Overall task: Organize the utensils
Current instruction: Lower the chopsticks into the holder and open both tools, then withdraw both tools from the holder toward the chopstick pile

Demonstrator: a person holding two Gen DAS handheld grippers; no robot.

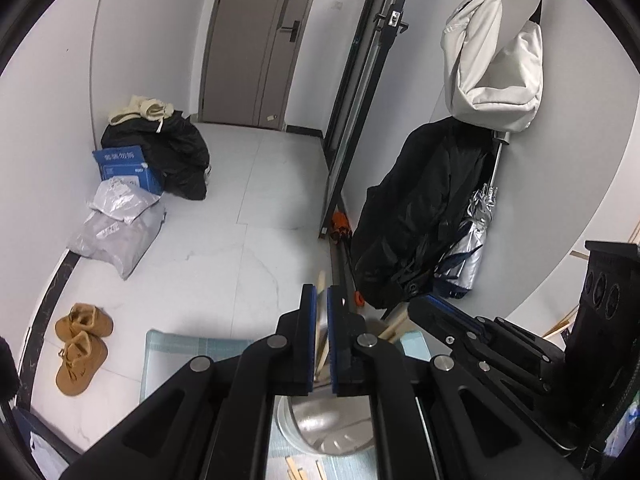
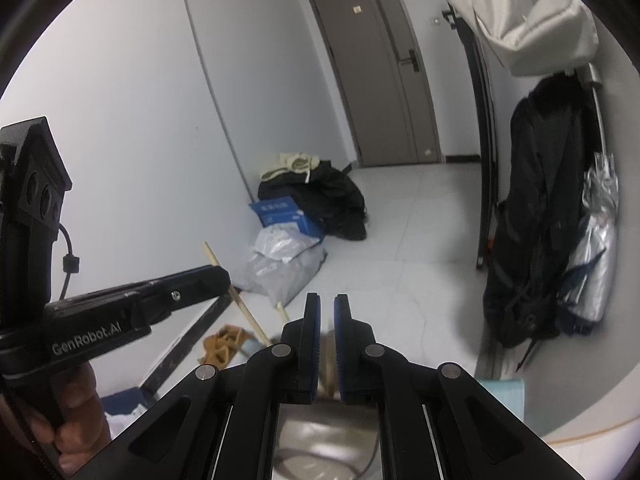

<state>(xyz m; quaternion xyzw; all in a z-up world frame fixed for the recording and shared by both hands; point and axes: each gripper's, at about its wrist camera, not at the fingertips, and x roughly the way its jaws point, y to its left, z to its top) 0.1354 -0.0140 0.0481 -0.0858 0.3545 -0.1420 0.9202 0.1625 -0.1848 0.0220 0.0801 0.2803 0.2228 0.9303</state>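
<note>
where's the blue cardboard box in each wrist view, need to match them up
Left wrist: blue cardboard box stands at the left wall, left of centre, in front of the black clothes heap.
Right wrist: blue cardboard box sits mid-picture, below the heap.
Shared landmark: the brown door.

Pale wooden chopstick (image 1: 321,320) clamped upright between blue pads, more chopsticks (image 1: 394,326) leaned in a shiny metal container (image 1: 320,428) (partly hidden), loose wooden sticks (image 1: 298,470) laid on the teal mat (image 1: 176,352).
</note>
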